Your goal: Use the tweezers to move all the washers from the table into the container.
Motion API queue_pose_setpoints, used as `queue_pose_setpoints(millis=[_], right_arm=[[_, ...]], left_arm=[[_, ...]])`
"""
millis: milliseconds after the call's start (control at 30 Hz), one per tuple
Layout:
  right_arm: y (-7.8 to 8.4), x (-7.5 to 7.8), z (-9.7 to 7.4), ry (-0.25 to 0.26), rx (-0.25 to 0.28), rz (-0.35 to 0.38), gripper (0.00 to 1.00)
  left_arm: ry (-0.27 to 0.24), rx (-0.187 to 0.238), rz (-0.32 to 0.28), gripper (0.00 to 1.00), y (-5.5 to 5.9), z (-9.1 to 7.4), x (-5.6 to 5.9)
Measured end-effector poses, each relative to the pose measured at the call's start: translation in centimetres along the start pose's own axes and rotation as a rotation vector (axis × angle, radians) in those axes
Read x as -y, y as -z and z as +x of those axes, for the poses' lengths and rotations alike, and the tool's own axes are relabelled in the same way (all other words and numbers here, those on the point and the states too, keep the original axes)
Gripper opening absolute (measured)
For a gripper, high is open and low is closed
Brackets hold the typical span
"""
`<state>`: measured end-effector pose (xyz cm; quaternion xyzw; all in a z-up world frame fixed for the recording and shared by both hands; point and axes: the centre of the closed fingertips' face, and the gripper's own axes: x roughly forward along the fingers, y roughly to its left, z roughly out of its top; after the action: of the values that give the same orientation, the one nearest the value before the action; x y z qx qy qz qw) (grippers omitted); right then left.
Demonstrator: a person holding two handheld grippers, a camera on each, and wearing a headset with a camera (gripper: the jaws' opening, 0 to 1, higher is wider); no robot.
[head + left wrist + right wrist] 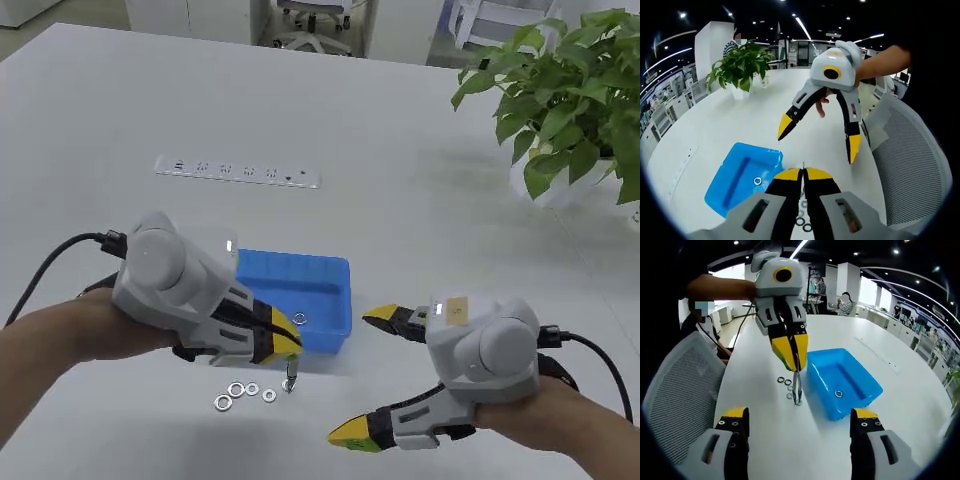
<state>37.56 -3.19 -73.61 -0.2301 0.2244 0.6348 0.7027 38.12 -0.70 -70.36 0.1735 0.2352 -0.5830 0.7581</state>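
My left gripper (289,346) (803,173) is shut on thin metal tweezers (290,374) (797,388), which point down at the white table just in front of the blue container (330,282) (735,186) (860,379). Several small washers (245,392) (788,382) (801,216) lie in a loose row on the table left of the tweezer tips. I cannot tell whether the tips touch one. One washer (299,319) (757,181) (839,393) lies inside the container. To the right, my right gripper (360,375) (800,414) (815,136) is open and holds nothing.
A white power strip (237,172) lies beyond the container. A potted plant (575,90) (740,65) stands at the table's far right. A mesh chair (910,160) (680,395) sits by the near edge. Office chairs (315,25) stand behind the table.
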Motion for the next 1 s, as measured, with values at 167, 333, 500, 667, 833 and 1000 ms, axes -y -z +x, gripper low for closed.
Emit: queue_pose_setpoints(millis=[167, 333, 500, 667, 833, 1000], right_arm=[[-0.2, -0.3, 0.8, -0.029, -0.003, -0.046, 0.69], [-0.2, -0.3, 1.5, -0.053, -0.019, -0.091, 0.58], [0.1, -0.9, 2.4, -0.108, -0.042, -0.126, 0.46], [0.3, -1.1, 3.2, -0.137, -0.060, -0.144, 0.36], [0.4, -0.9, 4.2, -0.152, -0.079, -0.175, 0.30], [0.4, -0.7, 5.1, -0.159, -0.098, -0.194, 0.24]], left_arm=[[0.007, 0.001, 0.003, 0.06, 0.0, 0.1, 0.1], [0.013, 0.000, 0.000, 0.06, 0.0, 0.1, 0.1], [0.018, 0.000, -0.006, 0.06, 0.0, 0.0, 0.0], [0.021, -0.003, -0.007, 0.06, 0.1, 0.0, 0.1], [0.024, -0.001, -0.010, 0.06, 0.0, 0.0, 0.1], [0.026, -0.001, -0.014, 0.06, 0.1, 0.0, 0.1]])
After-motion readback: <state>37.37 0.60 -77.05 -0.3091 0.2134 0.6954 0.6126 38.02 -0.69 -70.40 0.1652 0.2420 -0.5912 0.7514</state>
